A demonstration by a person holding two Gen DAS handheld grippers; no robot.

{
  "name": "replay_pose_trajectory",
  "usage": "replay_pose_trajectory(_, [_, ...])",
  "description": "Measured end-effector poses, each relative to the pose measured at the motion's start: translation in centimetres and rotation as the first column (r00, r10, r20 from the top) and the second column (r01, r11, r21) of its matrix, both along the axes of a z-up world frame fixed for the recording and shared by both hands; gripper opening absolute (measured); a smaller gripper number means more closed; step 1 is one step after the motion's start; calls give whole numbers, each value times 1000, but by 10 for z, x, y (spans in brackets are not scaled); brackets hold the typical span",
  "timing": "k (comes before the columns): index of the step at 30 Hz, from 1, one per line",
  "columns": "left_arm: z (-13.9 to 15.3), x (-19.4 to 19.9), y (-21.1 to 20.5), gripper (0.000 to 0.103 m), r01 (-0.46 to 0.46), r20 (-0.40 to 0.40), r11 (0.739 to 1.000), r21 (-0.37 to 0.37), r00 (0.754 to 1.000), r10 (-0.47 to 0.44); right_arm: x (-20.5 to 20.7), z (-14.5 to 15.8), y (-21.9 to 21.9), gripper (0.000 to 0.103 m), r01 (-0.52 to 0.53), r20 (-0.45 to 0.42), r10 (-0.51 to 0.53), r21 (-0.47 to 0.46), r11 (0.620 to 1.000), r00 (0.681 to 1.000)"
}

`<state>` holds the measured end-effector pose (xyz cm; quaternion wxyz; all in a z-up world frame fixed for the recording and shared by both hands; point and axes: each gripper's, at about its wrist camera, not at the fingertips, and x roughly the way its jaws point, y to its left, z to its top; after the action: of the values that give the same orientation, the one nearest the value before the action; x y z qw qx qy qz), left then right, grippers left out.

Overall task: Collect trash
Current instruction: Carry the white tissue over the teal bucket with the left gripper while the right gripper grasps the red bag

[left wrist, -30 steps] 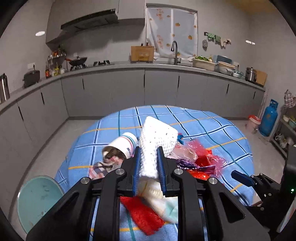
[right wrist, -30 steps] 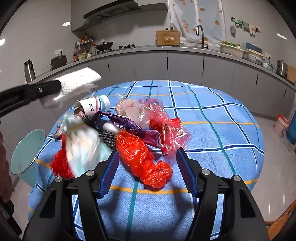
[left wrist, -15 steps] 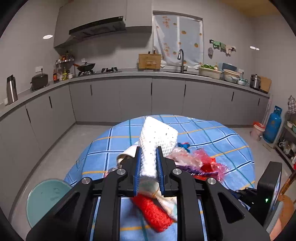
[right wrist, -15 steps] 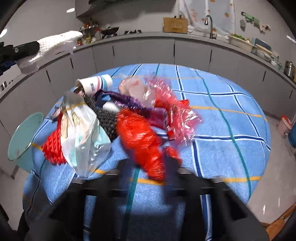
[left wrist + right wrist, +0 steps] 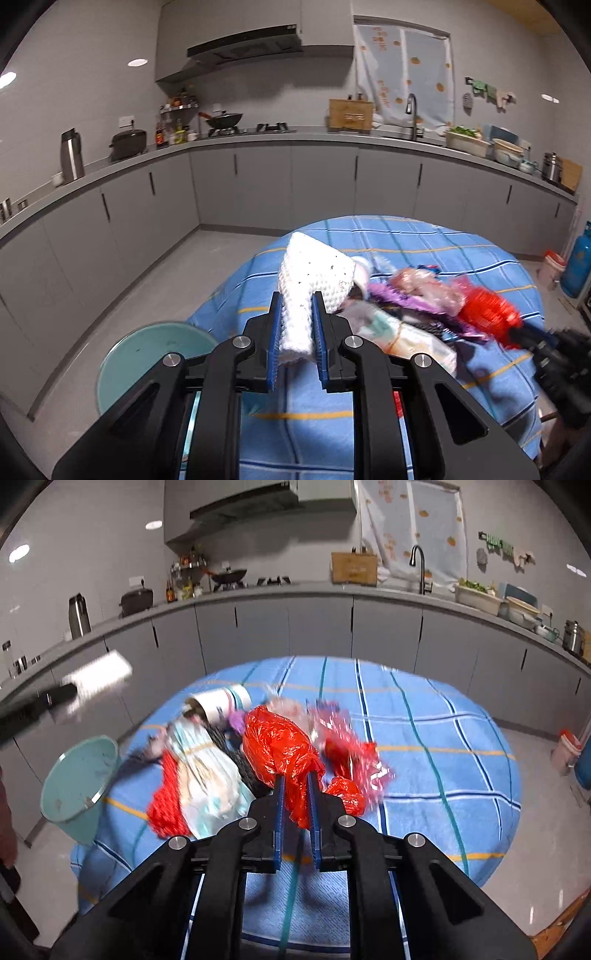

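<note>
My left gripper point(image 5: 297, 299) is shut on a white foam net sleeve point(image 5: 314, 273), held above the table's left edge and near a teal bin point(image 5: 147, 354). In the right wrist view that same net point(image 5: 99, 677) shows blurred at the far left. My right gripper point(image 5: 294, 775) is shut on a crumpled red plastic bag point(image 5: 277, 746), raised off the blue checked tablecloth point(image 5: 443, 738). A paper cup point(image 5: 218, 703), a white and teal bag point(image 5: 207, 775), red mesh point(image 5: 166, 805) and a pink-red clear wrapper point(image 5: 351, 746) lie in a heap behind it.
The teal bin point(image 5: 74, 775) stands on the floor at the round table's left side. A sleeve point(image 5: 5, 812) shows at the left frame edge. Grey kitchen cabinets point(image 5: 332, 635) run behind the table. A small red-rimmed bucket point(image 5: 565, 749) sits on the floor at right.
My right gripper went from wide open to shut on the red bag and raised it. My left gripper carried the white net leftward, off the heap and nearer the bin.
</note>
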<state>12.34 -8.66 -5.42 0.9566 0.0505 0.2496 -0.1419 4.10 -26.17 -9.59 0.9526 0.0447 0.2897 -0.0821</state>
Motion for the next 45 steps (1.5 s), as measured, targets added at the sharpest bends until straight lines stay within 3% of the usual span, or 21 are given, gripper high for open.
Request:
replay_pose_trajectory(11, [-7, 5, 63, 17, -178, -10, 983, 37, 984, 178, 34, 29, 52, 12, -145, 59, 145, 1, 989, 988])
replay_pose_trajectory(24, [-23, 22, 128, 17, -338, -54, 939, 61, 939, 341, 77, 34, 127, 12, -318, 57, 316, 16, 948, 947])
replay_pose_trajectory(37, [-51, 44, 163, 17, -396, -132, 915, 77, 905, 403, 130, 15, 213, 12, -480, 1, 481, 69, 875, 877])
replay_pose_trajectory(45, [-63, 56, 172, 19, -408, -172, 910, 77, 893, 415, 156, 0, 245, 12, -532, -35, 537, 91, 842, 843])
